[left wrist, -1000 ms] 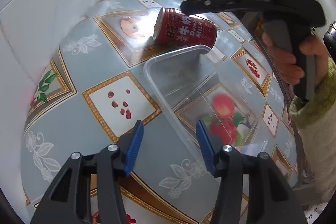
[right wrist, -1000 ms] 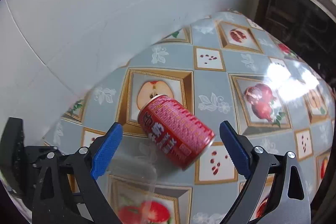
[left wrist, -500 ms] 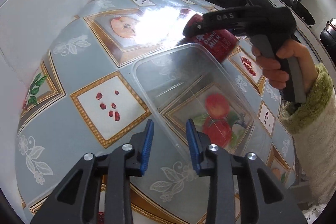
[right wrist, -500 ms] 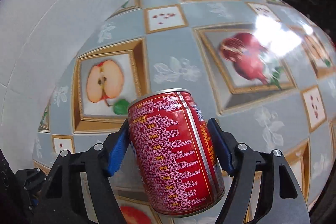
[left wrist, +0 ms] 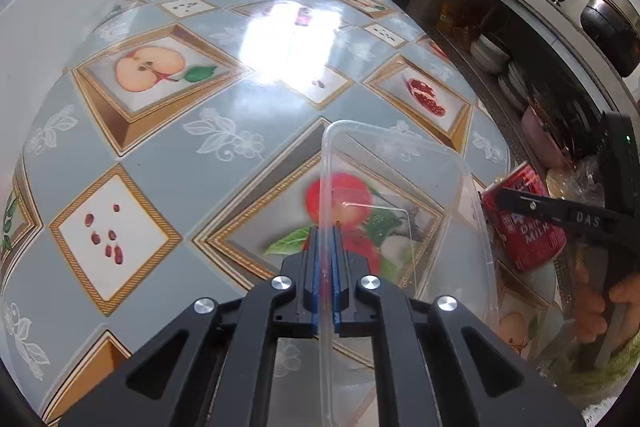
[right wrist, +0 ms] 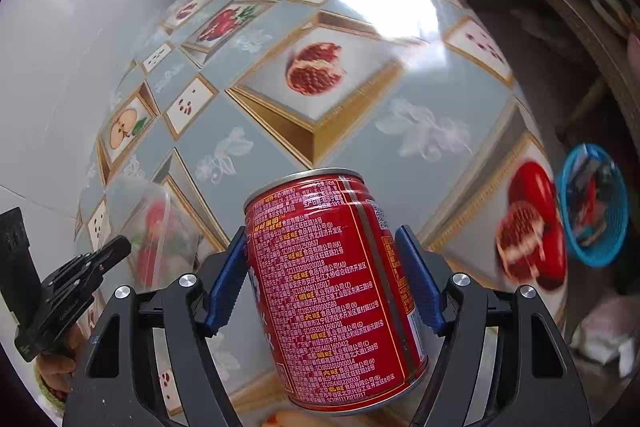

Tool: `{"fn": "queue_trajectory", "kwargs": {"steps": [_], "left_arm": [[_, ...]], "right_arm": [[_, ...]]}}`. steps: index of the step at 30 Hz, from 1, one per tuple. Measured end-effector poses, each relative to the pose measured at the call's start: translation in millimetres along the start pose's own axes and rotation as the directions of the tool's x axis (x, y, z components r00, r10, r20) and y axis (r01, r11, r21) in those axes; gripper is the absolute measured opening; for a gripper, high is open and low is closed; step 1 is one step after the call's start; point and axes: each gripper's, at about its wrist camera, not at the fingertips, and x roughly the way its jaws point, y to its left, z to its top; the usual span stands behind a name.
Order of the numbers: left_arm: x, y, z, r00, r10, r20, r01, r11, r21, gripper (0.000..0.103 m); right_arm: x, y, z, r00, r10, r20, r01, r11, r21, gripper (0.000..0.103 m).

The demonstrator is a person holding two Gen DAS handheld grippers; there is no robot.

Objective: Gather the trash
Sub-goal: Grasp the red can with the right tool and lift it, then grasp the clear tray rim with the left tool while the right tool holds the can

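- Your right gripper (right wrist: 324, 287) is clamped on the red can (right wrist: 332, 291), pads at its 9 and 3 o'clock.
- Your left gripper (left wrist: 326, 259) pinches the clear container (left wrist: 400, 187) wall.

The red can's (right wrist: 336, 291) bottom rim is hidden behind the right gripper's (right wrist: 320, 287) frame. To that claw's right, the blue basket's (right wrist: 592, 203) contents smear into unreadable blur. Left of it, the clear plastic container (right wrist: 160, 227) is smeared too, its near end hidden behind the left gripper (right wrist: 104, 255).
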Motion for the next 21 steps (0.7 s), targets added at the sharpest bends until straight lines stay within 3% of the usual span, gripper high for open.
{"fn": "queue_trajectory", "kwargs": {"steps": [3, 8, 13, 21], "left_arm": [[2.1, -13.4, -3.1, 1.000, -0.006, -0.021, 0.007, 1.000, 0.030, 0.004], [4.1, -22.3, -1.0, 0.998, -0.001, -0.061, 0.004, 0.998, 0.056, 0.008], [3.2, -25.4, 3.8, 0.996, 0.024, -0.084, -0.016, 0.995, 0.096, 0.018], [9.3, -35.4, 9.7, 0.994, 0.083, -0.078, -0.066, 0.978, 0.198, 0.019]], "right_arm": [[-9.9, -4.7, -21.1, 1.000, 0.011, 0.007, -0.011, 0.998, 0.054, 0.068], [-5.6, 1.0, -29.0, 1.000, 0.017, 0.000, -0.017, 0.998, 0.065, 0.073], [-7.8, 5.1, -26.6, 1.000, 0.010, -0.015, -0.010, 0.999, 0.031, 0.078], [-16.3, 9.7, -25.8, 1.000, -0.011, -0.030, 0.010, 0.999, -0.034, 0.079]]}}
